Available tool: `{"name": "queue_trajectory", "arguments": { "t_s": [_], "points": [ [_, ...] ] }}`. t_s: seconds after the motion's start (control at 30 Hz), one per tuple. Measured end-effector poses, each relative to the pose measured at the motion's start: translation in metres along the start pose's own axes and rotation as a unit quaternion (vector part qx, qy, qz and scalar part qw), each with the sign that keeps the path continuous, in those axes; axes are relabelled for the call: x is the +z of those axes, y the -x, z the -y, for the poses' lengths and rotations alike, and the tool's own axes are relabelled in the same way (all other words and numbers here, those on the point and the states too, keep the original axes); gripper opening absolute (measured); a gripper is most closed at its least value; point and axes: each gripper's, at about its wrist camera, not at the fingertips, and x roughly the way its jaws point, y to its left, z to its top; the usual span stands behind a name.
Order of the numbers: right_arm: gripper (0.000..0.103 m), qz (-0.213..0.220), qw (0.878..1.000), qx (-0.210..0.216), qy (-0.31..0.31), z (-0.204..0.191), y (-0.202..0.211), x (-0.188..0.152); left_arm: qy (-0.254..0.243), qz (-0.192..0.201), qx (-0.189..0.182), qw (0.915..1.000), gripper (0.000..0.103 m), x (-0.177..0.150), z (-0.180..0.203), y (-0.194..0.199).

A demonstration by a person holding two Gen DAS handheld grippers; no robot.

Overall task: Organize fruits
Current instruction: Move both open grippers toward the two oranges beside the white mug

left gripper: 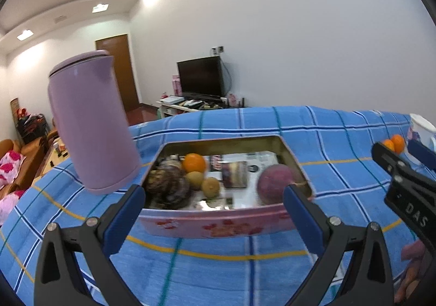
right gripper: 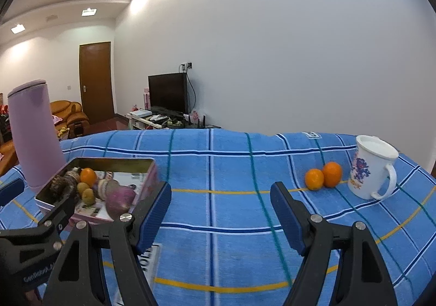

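Surface: blue plaid tablecloth [right gripper: 231, 170], soft woven terry look; living room behind, white wall, TV, wooden door.
Tin: pink floral metal tin [left gripper: 218, 224], rectangular, shiny inside, dead ahead of left gripper [left gripper: 215, 197]; already holding one orange, two small brown kiwi-like fruits, a dark knobbly fruit, a round purple fruit.
Loose fruit: two oranges [right gripper: 323, 178], round, smooth, touching each other, just beside white printed mug [right gripper: 373, 167].
Left gripper: fingers apart, nothing between, near wall of tin framed between them.
Right gripper [right gripper: 220, 202]: fingers apart, empty, aimed at bare cloth.
Key relation: oranges ahead and to the right of right gripper, well apart from tin on its left; right hand clearly nearer, so likely the picker.
Other: tall lilac jug [right gripper: 35, 137], matte, lidded, beside tin's far left corner.
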Motion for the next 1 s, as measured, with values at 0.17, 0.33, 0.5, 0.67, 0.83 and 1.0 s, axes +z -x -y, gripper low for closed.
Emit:
{"name": "queue_trajectory", "arguments": {
  "t_s": [0.17, 0.33, 0.5, 0.67, 0.83, 1.0],
  "points": [
    [0.076, -0.007, 1.0, -0.011, 0.003, 0.022, -0.001, -0.001, -0.023, -0.004, -0.018, 0.9996, 0.103, 0.0, 0.026, 0.004],
    [0.076, -0.021, 1.0, -0.021, 0.001, 0.048, -0.002, -0.002, -0.035, -0.016, -0.04, 0.9985, 0.103, 0.001, 0.048, 0.004],
    [0.076, -0.041, 0.998, -0.04, -0.001, 0.093, -0.007, -0.004, -0.042, -0.019, -0.062, 0.9971, 0.103, 0.007, 0.07, 0.003],
    [0.076, -0.056, 0.996, -0.065, -0.016, 0.147, -0.013, -0.004, -0.037, -0.028, -0.088, 0.995, 0.103, 0.018, 0.103, -0.004],
    [0.07, -0.081, 0.993, -0.08, -0.035, 0.186, -0.022, -0.005, -0.047, -0.038, -0.119, 0.9911, 0.103, 0.03, 0.145, -0.016],
    [0.044, -0.11, 0.987, -0.064, -0.093, 0.215, -0.032, -0.008, -0.06, -0.06, -0.149, 0.9852, 0.102, 0.044, 0.198, -0.038]
  ]
}}
